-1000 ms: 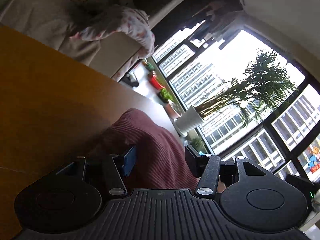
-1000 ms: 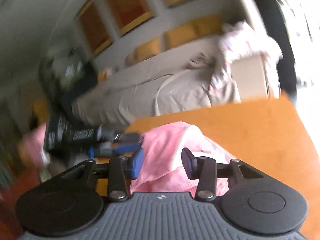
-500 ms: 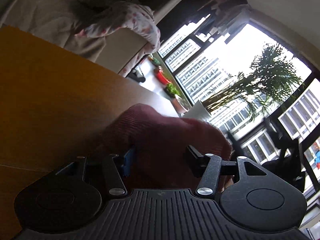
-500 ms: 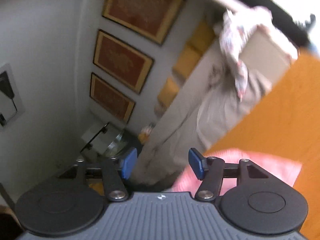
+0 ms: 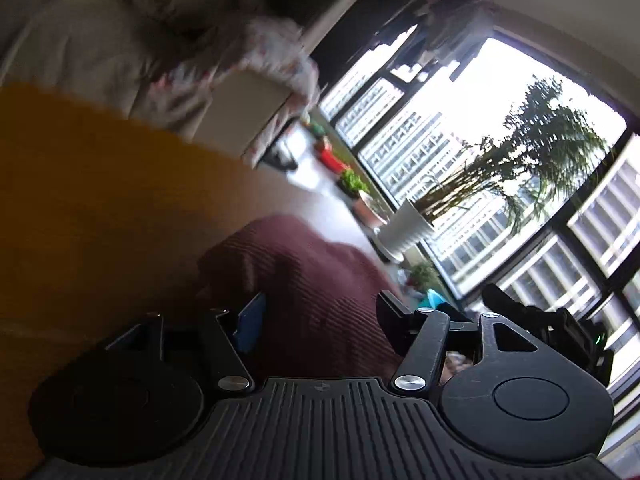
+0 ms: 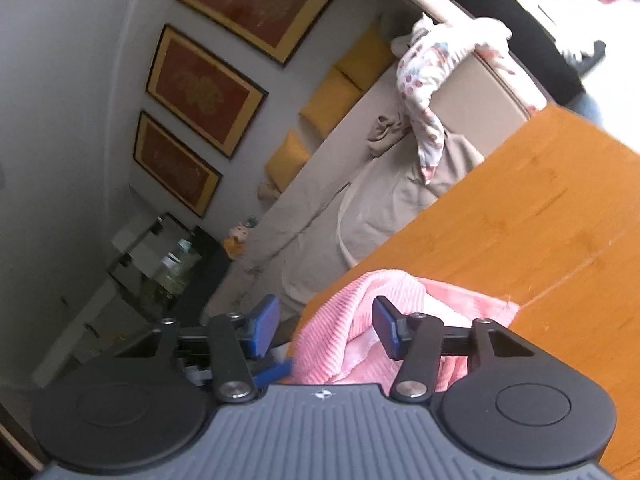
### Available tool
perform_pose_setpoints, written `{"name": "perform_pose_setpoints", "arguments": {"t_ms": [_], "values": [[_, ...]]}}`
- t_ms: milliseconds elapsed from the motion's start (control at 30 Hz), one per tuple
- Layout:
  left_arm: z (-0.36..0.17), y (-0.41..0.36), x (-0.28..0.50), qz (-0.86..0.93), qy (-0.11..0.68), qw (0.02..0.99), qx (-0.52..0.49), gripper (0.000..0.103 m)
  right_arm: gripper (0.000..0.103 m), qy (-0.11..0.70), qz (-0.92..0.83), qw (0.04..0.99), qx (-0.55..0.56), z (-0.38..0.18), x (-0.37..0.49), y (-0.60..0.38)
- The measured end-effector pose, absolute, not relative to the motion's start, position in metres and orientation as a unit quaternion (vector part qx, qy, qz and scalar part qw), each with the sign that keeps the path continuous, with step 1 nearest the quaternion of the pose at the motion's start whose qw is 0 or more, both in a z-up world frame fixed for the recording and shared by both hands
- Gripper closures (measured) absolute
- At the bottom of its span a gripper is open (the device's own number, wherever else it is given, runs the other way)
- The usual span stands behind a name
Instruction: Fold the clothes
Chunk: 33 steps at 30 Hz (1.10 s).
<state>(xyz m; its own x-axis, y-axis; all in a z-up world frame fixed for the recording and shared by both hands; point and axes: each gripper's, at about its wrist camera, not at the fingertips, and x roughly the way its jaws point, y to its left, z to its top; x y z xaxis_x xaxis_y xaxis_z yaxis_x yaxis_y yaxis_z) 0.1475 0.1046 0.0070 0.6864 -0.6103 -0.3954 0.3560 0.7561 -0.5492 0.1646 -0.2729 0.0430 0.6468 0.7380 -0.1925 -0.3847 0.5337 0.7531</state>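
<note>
Pink ribbed garment point(image 6: 360, 320) bunched — no clear long axis — between right gripper point(image 6: 324, 330) jaws.

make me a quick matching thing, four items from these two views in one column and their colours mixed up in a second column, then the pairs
Items:
1. ribbed knit garment
2. wooden table
3. square sofa cushions
4. ridged plant pot

Colours:
A. white
B. pink
C. orange-brown
D. mustard yellow

Pairs: 1-B, 2-C, 3-D, 4-A

ribbed garment point(image 5: 312, 280) between spread gripper point(image 5: 320, 316) fingers
</note>
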Motion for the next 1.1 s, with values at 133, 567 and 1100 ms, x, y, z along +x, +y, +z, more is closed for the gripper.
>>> {"name": "perform_pose_setpoints", "arguments": {"t_ms": [133, 567, 1100], "values": [[0.046, 0.053, 0.104, -0.292, 0.225, 0.929, -0.027, 0.035, 0.050, 0.231, 0.286, 0.891, 0.267, 0.051, 0.147, -0.265], [0.027, -0.011, 0.092, -0.218, 0.229, 0.929, 0.193, 0.092, 0.043, 0.187, 0.252, 0.937, 0.153, 0.048, 0.105, -0.269], [0.072, 0.015, 0.097, -0.259, 0.234, 0.937, 0.018, 0.087, 0.066, 0.119, 0.292, 0.941, -0.124, 0.080, 0.101, -0.183]]}}
